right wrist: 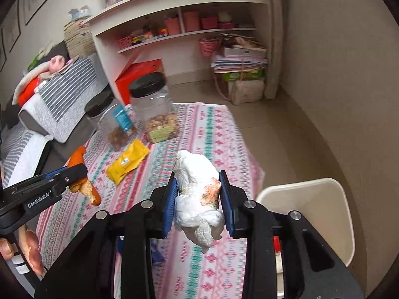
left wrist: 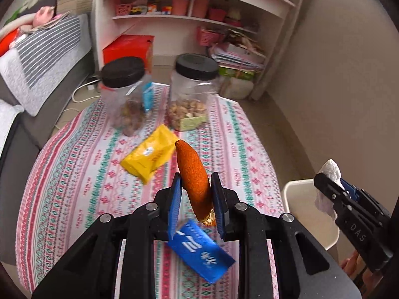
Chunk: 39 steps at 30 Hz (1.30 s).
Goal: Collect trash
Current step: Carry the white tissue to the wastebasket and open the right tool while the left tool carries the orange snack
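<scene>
My left gripper [left wrist: 195, 186] is shut on a curved orange peel [left wrist: 192, 174], held above the patterned tablecloth [left wrist: 74, 174]. In the right wrist view that left gripper [right wrist: 72, 172] shows at the left with the orange peel [right wrist: 78, 157] sticking out of it. My right gripper [right wrist: 198, 186] is shut on a crumpled white tissue [right wrist: 197, 194] stained orange. The right gripper [left wrist: 331, 186] and its white tissue [left wrist: 330, 170] appear at the right edge of the left wrist view. A white trash bin [right wrist: 314, 214] stands on the floor off the table's right side; the bin [left wrist: 304, 204] lies below the right gripper.
On the table lie a yellow packet [left wrist: 149, 157] and a blue wrapper [left wrist: 199, 256]. Two clear black-lidded jars [left wrist: 124, 94] [left wrist: 192, 92] stand at the far end. Behind are a red box [left wrist: 129, 49], a white shelf unit [left wrist: 189, 12] and a couch [left wrist: 37, 69] at left.
</scene>
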Available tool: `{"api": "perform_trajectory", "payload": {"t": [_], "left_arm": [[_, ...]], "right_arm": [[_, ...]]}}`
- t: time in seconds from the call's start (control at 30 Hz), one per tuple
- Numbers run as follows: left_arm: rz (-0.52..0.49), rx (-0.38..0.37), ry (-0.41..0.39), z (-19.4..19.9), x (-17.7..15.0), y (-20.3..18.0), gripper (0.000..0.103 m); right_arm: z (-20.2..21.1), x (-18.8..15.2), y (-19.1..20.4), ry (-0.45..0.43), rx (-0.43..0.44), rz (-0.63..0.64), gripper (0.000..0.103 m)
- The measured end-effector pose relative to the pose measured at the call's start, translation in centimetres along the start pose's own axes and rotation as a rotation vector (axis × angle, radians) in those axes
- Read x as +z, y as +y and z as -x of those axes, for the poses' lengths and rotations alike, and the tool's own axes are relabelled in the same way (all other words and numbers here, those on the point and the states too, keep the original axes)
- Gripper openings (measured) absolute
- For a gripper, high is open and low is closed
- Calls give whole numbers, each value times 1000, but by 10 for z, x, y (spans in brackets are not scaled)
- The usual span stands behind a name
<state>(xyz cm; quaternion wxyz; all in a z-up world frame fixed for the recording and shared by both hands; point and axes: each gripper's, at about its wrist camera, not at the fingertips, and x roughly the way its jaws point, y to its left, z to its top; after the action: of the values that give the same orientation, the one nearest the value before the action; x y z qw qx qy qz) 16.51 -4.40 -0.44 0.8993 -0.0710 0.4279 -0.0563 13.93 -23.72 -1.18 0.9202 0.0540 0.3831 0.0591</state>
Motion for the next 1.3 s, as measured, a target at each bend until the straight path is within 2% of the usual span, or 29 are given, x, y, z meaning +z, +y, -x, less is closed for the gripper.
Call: {"api": "perform_trajectory", "payload": {"t": [0.43,0.8,0.87,0.93,1.07,1.13,1.3], "left_arm": [[-104,-68,30,-12,-15,-74,24],[-195,-139,60,-22,-33,-142,24],[-211,-158,76,-24,-37,-157,24],[-227,-172,88,-26,-40,-168,24],[-270,-193,92,-27,-49,-191,24],[-286,-201,98,-29,-52,-200,24],[-307,-229,128,-39,-61,-219,24]], "right_arm": [[25,-17,-106,6,-171,-155,31],[52,-29,-172,-23,-224,-286,32],[57,-31,-180,-28,-239,-310,35],[63,-33,-190,-42,-261,-343,55],[75,-35,-206,-78,-299,-409,62],[81,-37,-215,-93,-322,-441,71],[90,-40,-229,-124,-359,-489,78]]}}
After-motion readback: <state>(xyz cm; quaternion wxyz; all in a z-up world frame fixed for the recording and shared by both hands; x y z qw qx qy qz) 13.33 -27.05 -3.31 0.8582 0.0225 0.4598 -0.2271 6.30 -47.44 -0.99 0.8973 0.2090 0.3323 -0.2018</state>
